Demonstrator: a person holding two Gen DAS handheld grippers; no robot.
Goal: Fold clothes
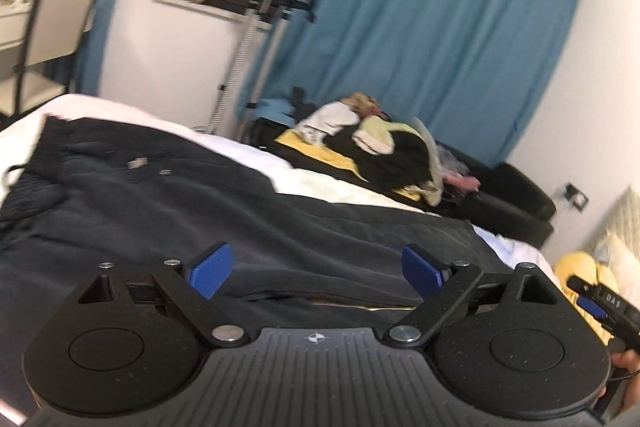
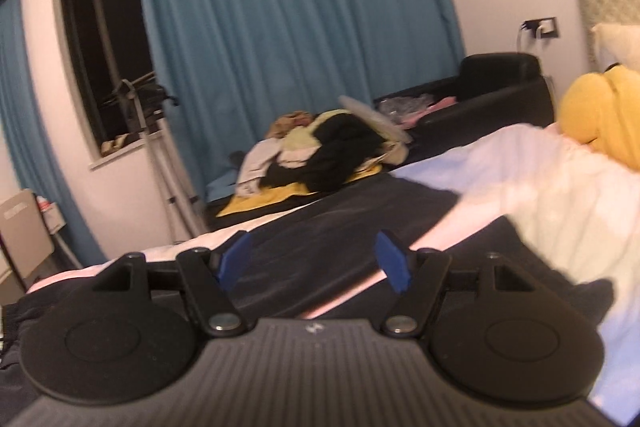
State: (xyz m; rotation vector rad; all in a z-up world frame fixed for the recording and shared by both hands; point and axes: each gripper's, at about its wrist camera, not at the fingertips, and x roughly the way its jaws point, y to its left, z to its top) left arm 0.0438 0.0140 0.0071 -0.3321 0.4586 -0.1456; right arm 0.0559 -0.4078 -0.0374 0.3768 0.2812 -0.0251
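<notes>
Your left gripper fills the bottom of its frame with the blue pads spread wide and nothing between them; your right gripper sits the same way in its own view, pads parted a little less, also empty. The garment, dark and already laid out, runs from the lower centre to the middle left of the left view, flat on the bed, with a fold edge or seam showing just beyond the left pads. Its near edge lies below and ahead of both claws, not touching either. As I judge it, you are between grasps, so pick your next hold with care: bring both grippers down level to the same edge, one toward each corner, and pinch only the layers you mean to lift. Keep the cloth taut between your hands as you carry it over, and match the edges before letting go. Further back, at centre frame, the pile of unfolded clothes waits on the sofa in front of the curtain; leave it until this piece is finished.
</notes>
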